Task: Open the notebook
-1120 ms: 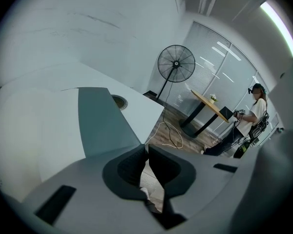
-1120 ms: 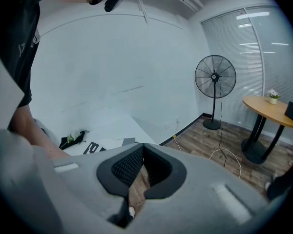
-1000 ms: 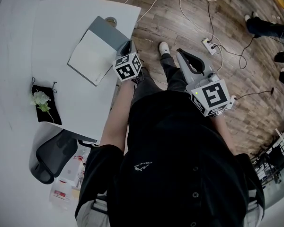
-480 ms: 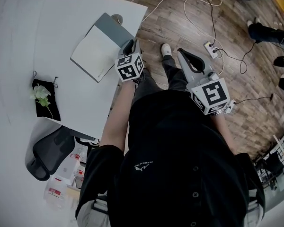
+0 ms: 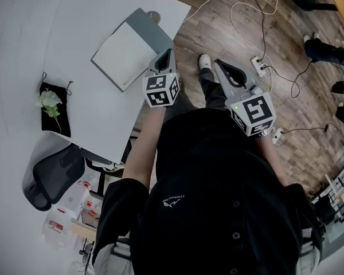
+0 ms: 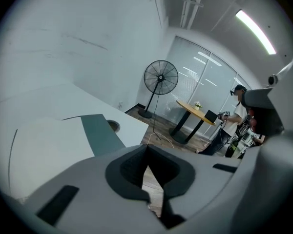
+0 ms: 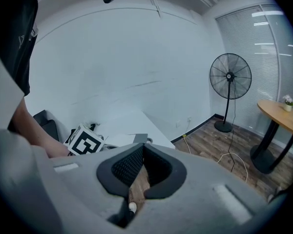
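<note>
Since a second ago my left gripper (image 5: pixel 167 52) has lifted off the notebook (image 5: pixel 129 50), and its jaws have just closed together on nothing. That notebook lies flat on the white table (image 5: pixel 63 27), just ahead-left of those jaws. My right gripper (image 5: pixel 219 63), over the wooden floor (image 5: pixel 229 16), is likewise closed and empty.

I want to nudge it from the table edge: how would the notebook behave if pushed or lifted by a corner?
The notebook lies flat and thin on the smooth white table, so it would probably slide, not tip. Its broad white face looks like paper, likely to droop when lifted.
</note>
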`<state>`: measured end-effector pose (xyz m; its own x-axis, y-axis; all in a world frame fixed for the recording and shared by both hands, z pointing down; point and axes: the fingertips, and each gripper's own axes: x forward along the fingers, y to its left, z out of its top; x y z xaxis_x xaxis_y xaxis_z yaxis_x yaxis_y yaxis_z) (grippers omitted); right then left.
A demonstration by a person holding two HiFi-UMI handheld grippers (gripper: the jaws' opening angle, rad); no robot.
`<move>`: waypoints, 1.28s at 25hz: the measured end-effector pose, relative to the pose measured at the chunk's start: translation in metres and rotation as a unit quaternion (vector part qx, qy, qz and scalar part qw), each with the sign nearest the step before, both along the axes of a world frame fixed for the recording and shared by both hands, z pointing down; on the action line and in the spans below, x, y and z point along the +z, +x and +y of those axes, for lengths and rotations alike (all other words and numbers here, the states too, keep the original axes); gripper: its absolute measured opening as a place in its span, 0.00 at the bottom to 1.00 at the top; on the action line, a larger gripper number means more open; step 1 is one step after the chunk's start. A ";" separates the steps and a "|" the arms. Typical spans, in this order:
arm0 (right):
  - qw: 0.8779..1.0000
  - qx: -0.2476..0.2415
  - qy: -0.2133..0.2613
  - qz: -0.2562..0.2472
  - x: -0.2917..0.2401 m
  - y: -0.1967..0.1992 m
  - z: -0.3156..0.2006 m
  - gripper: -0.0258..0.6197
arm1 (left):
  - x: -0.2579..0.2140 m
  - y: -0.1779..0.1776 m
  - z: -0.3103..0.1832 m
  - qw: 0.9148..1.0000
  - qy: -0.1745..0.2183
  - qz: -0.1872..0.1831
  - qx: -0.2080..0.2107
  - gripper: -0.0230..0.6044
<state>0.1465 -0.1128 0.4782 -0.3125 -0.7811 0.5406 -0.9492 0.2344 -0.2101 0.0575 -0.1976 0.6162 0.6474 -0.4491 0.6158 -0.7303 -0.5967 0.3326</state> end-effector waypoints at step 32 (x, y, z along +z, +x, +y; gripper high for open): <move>0.986 -0.162 0.043 -0.016 -0.021 -0.092 -0.041 0.05 | -0.144 -0.088 0.022 0.982 0.155 0.037 -0.105 0.05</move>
